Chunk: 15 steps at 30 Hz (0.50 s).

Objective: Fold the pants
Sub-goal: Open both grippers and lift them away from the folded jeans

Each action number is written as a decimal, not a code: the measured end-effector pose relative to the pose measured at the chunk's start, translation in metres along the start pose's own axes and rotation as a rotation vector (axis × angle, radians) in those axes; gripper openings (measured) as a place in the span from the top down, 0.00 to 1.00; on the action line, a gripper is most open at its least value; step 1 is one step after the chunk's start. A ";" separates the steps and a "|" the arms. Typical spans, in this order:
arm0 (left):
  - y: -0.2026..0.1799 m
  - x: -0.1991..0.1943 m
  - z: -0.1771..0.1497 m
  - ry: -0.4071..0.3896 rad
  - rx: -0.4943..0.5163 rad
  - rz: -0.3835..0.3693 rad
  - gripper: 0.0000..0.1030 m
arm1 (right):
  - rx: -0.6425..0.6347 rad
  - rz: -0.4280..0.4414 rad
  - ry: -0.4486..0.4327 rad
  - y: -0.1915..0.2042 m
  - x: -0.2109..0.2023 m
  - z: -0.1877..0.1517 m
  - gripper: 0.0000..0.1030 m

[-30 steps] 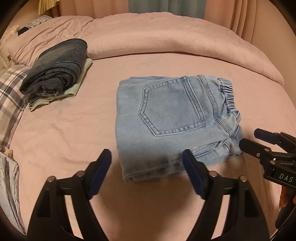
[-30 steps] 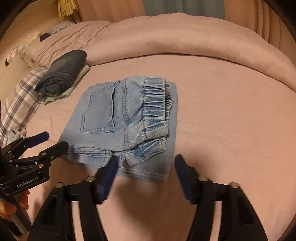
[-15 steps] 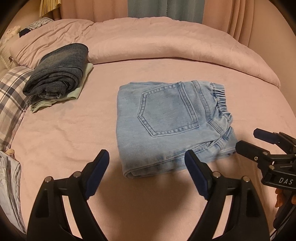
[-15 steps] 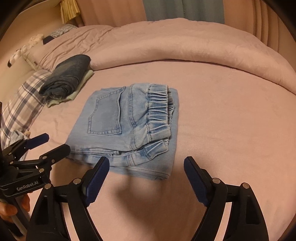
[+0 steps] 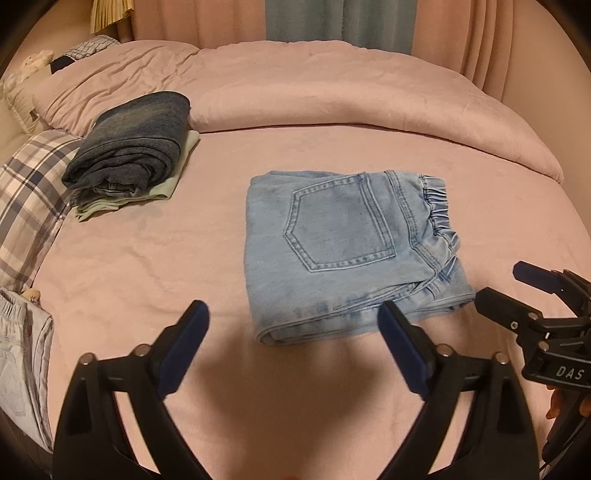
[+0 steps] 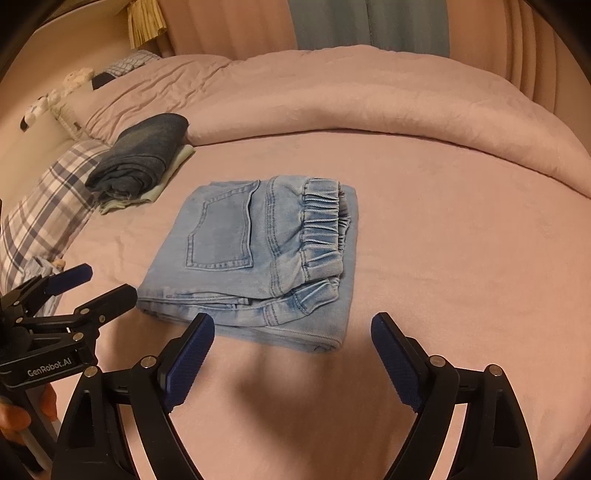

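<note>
The light blue pants lie folded in the middle of the frame on the pink bed. The left tool and right tool have pulled back, both wide apart and holding nothing. Dark folded jeans stay at the upper left.

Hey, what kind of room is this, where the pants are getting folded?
Most likely a bedroom. The folded light blue jeans lie on a bed covered by a pink sheet, with a rolled-back pink duvet behind, a plaid pillow at the side and curtains beyond.
</note>
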<state>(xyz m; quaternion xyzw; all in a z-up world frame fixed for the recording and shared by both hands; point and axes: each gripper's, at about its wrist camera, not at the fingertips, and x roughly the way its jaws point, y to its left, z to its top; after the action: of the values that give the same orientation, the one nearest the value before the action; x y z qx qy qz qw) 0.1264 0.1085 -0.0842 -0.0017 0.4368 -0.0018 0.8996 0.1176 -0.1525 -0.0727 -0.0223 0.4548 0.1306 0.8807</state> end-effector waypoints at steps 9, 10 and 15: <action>0.007 -0.005 -0.002 0.032 -0.057 0.027 0.04 | -0.008 -0.016 -0.004 0.001 -0.009 -0.005 0.15; 0.007 -0.006 -0.002 0.034 -0.060 0.031 0.03 | -0.010 -0.017 -0.007 0.001 -0.010 -0.006 0.15; 0.006 -0.013 -0.004 0.054 -0.063 0.045 0.01 | -0.004 -0.019 -0.009 0.000 -0.015 -0.008 0.15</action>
<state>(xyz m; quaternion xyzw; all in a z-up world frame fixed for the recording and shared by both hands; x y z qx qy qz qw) 0.1152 0.1143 -0.0770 -0.0202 0.4605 0.0324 0.8869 0.1027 -0.1572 -0.0650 -0.0280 0.4501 0.1231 0.8840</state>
